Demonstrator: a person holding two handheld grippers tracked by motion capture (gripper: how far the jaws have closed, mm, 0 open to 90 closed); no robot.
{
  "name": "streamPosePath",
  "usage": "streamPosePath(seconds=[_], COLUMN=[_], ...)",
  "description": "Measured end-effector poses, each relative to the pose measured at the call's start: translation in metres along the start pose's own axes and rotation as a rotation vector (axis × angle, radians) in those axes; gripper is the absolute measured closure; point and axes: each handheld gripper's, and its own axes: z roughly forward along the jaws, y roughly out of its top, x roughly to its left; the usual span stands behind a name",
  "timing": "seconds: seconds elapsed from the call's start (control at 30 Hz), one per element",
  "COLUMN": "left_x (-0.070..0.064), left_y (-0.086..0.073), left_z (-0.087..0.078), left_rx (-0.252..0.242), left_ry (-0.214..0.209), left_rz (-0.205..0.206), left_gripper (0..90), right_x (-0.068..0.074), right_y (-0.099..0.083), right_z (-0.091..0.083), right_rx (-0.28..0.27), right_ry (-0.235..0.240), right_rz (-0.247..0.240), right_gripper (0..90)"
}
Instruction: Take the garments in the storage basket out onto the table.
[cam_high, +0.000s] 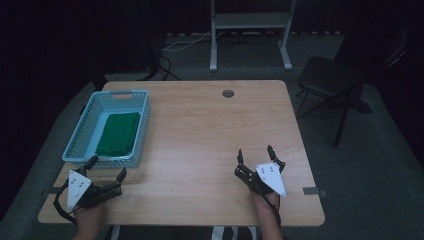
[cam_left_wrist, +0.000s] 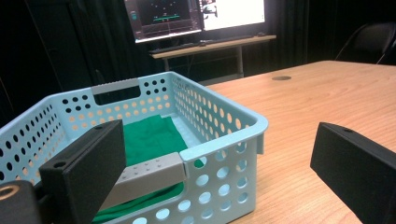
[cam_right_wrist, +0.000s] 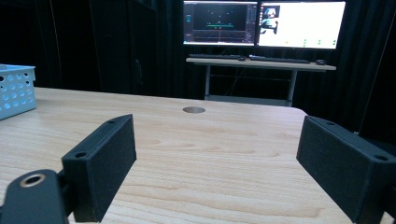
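High view: left gripper (cam_high: 106, 167) sits at the near left corner of the table (cam_high: 200, 130), jaws spread wide and holding nothing, tips just short of the basket's near wall. Right gripper (cam_high: 256, 156) rests near the right edge, jaws likewise spread and gripping nothing, well apart from the basket.

Basket (cam_high: 85, 131): pale blue plastic, rectangular, walls perforated with round holes, slot handle in the far wall, grey studded strip on the near rim. It stands at the table's left side. Green cloth (cam_high: 119, 133) lies folded flat inside it, soft matte fabric, roughly rectangular.

Left gripper view: black blocky jaw pads with a matte finish, one in front of the basket's near wall, the other over bare wood to the right.

Table: light wood-grain laminate, smooth, rounded corners, round grey cable grommet (cam_high: 228, 93) near the far edge.

Room: dark, black curtains, grey carpet. Black folding chair (cam_high: 335, 80) to the far right. A light-coloured stand (cam_high: 250, 30) beyond the table; in the right gripper view it carries two lit monitors (cam_right_wrist: 264, 23) and a keyboard.
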Motion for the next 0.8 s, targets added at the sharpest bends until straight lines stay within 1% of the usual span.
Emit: streamPosePath(seconds=[0.03,0.1,0.13,0.2,0.3,0.43,0.53,0.6,0.63,0.73,0.8], left_x=[0.0007,0.0014,0.0017,0.0016,-0.0002,-0.0023,-0.0013,0.0003,0.0003,0.0023,0.0028], left_y=[0.0002,0.0001,-0.0004,-0.0007,-0.0002,0.0004,0.0012,0.0018,0.0018,0.0019,0.0015], left_z=[-0.0008,-0.0014,-0.0026,-0.0028,-0.0023,-0.002,-0.0025,-0.0029,-0.0029,-0.0029,-0.0023], left_rx=[0.004,0.01,0.016,0.015,0.006,0.006,0.004,0.0,0.0,0.006,0.019], left_ry=[0.009,0.01,0.012,0.011,0.011,0.012,0.012,0.027,0.027,0.035,0.033], left_rz=[-0.01,-0.017,-0.032,-0.034,-0.011,0.003,-0.003,-0.005,-0.005,-0.013,-0.028], left_gripper=[3.0,3.1,3.0,3.1,3.0,3.0,3.0,3.0,3.0,3.1,3.1], right_x=[0.0,-0.0001,-0.0001,-0.0001,0.0,-0.0002,-0.0003,-0.0003,-0.0003,-0.0004,-0.0009], right_y=[0.0,0.0,0.0,0.0,0.0,0.0,0.0,0.0,0.0,0.0,0.0], right_z=[0.0,0.0001,0.0001,0.0001,0.0001,0.0002,0.0002,0.0002,0.0002,0.0003,0.0006], right_rx=[0.0,0.001,0.001,0.001,0.001,0.002,0.003,0.003,0.003,0.002,0.003], right_ry=[0.0,0.0,0.0,0.0,-0.001,0.0,-0.001,-0.001,-0.001,0.001,0.001], right_rz=[0.0,0.0,0.0,0.0,0.0,0.001,0.002,0.003,0.003,0.004,0.014], right_gripper=[11.0,11.1,11.1,11.1,11.1,11.1,11.1,11.0,11.1,11.1,11.1])
